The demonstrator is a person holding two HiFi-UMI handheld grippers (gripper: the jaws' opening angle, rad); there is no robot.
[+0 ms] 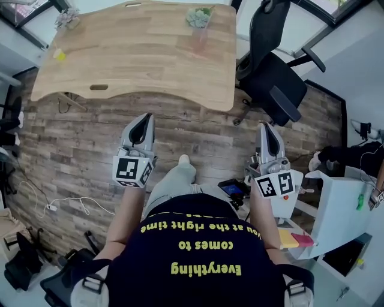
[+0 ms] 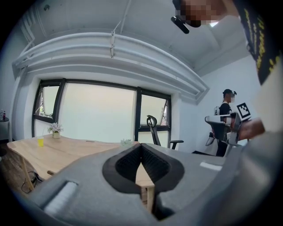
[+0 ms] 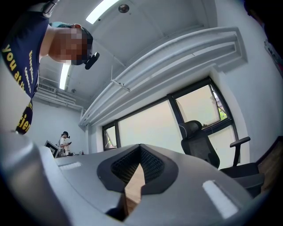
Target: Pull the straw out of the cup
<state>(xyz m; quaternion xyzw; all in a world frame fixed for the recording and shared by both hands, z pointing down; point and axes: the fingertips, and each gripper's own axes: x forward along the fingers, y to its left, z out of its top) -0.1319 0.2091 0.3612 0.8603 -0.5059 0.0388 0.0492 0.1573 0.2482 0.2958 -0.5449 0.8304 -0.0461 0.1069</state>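
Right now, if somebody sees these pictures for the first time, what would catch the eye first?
The left tongs and the right tongs, both shut and empty, held out over the plank floor, draw the eye first. Ahead of them stands a light wooden table with a small plant at its far edge. A black office chair stands at the table's right.

Tiny, indistinct yellow object (image 1: 59, 54) on far desk (image 1: 138, 54) corner

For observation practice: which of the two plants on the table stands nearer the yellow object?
The left-corner plant, close to the yellow object; the other plant stands at the right corner.
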